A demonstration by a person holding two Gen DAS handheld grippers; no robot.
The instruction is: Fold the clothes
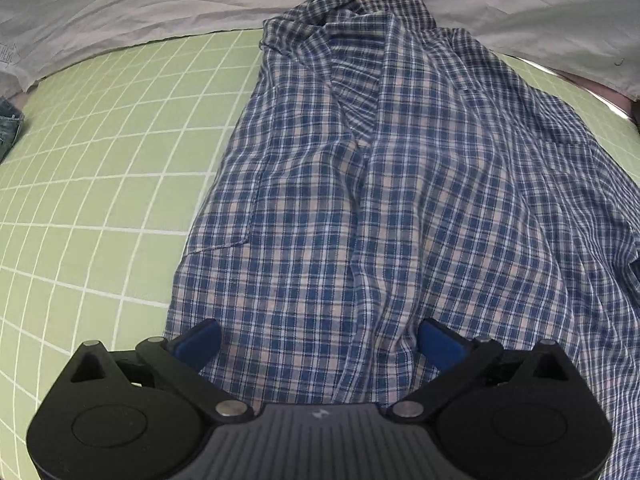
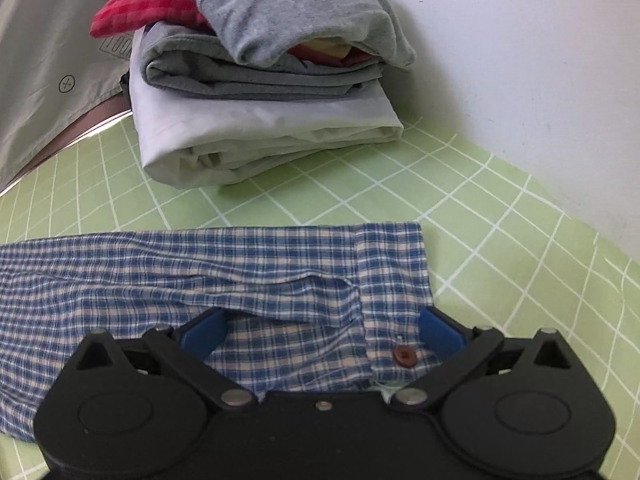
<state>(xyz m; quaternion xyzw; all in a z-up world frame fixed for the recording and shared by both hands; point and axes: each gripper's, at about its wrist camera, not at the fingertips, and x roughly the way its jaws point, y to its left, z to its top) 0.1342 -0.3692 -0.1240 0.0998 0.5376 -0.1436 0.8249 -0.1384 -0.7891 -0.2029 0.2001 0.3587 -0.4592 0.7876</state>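
A blue-and-white checked cotton shirt (image 1: 392, 200) lies spread on a green cutting mat with a white grid (image 1: 104, 168), collar at the far end. The left gripper (image 1: 320, 340) is held low over the shirt's near hem, pointing along the garment; its blue-padded jaws stand wide apart, gripping nothing. The right gripper (image 2: 322, 330) sits low over a sleeve cuff bearing a brown button (image 2: 404, 356), jaws likewise spread, cloth between them but not clamped. Beyond the cuff rests a stack of folded clothes (image 2: 264, 92).
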